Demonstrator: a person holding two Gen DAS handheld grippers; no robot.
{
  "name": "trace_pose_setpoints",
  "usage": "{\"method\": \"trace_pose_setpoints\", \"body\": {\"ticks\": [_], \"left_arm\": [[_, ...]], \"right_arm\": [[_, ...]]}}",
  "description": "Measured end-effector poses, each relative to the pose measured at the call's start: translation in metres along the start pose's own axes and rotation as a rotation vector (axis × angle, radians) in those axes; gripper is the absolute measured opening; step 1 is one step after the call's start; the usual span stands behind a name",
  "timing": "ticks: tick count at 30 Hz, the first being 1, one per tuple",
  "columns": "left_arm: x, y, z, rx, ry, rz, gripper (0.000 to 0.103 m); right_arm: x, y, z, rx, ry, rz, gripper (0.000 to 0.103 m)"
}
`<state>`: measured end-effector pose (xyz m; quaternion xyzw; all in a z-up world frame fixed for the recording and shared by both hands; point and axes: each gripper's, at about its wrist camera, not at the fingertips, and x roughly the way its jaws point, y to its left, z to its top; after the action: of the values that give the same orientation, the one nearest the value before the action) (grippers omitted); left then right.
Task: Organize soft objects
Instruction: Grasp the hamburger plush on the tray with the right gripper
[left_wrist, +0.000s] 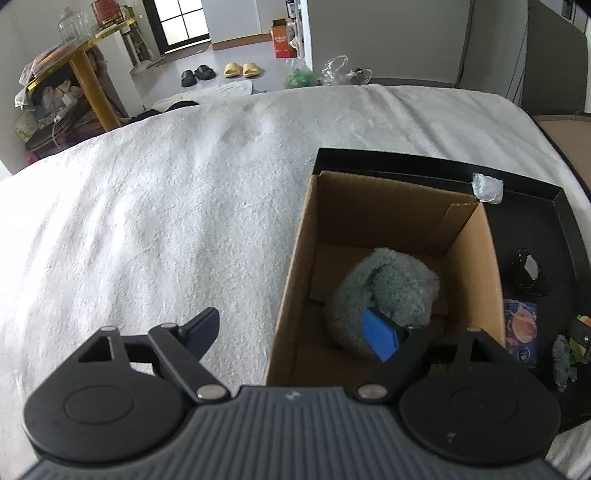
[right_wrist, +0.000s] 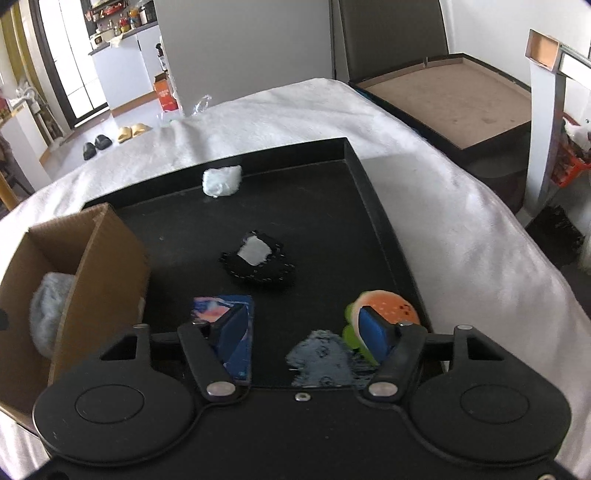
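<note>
A grey fluffy plush (left_wrist: 384, 291) lies inside the open cardboard box (left_wrist: 369, 206), also seen in the right wrist view (right_wrist: 48, 306). My left gripper (left_wrist: 295, 332) is open and empty above the box's near left wall. My right gripper (right_wrist: 306, 328) is open and empty above the black tray (right_wrist: 354, 206). On the tray lie a small grey fuzzy piece (right_wrist: 321, 360) between the fingers, a burger-shaped plush (right_wrist: 388, 306) by the right finger, a black stitched pouch with a white patch (right_wrist: 258, 264), a colourful flat packet (right_wrist: 218, 308) and a white fluffy lump (right_wrist: 221, 181).
The tray and box (right_wrist: 103, 258) rest on a bed covered with a white blanket (left_wrist: 166, 203). A brown board (right_wrist: 450, 99) lies beyond the bed's right side. Slippers (left_wrist: 242, 69) and a gold-legged table (left_wrist: 85, 74) stand on the floor past the far edge.
</note>
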<state>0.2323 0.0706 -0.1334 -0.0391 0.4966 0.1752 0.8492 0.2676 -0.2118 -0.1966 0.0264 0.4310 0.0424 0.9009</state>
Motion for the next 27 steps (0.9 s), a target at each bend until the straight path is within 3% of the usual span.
{"method": "trace_pose_setpoints", "body": {"ticks": [5, 11, 15, 26, 27], "left_arm": [[0.004, -0.003, -0.002, 0.006, 0.017, 0.030, 0.084], [0.009, -0.013, -0.004, 0.032, 0.036, 0.046, 0.084], [0.010, -0.021, -0.005, 0.045, 0.032, 0.056, 0.084], [0.015, -0.031, -0.005, 0.045, 0.044, 0.064, 0.084], [0.015, -0.032, -0.005, 0.047, 0.044, 0.065, 0.084]], "right_arm": [[0.007, -0.010, 0.000, 0.022, 0.020, -0.005, 0.064], [0.016, -0.027, -0.001, 0.074, 0.052, -0.008, 0.056], [0.017, -0.033, -0.001, 0.080, 0.035, -0.054, 0.055], [0.040, -0.049, -0.008, 0.110, 0.115, -0.095, 0.049], [0.041, -0.048, -0.009, 0.101, 0.111, -0.102, 0.045]]}}
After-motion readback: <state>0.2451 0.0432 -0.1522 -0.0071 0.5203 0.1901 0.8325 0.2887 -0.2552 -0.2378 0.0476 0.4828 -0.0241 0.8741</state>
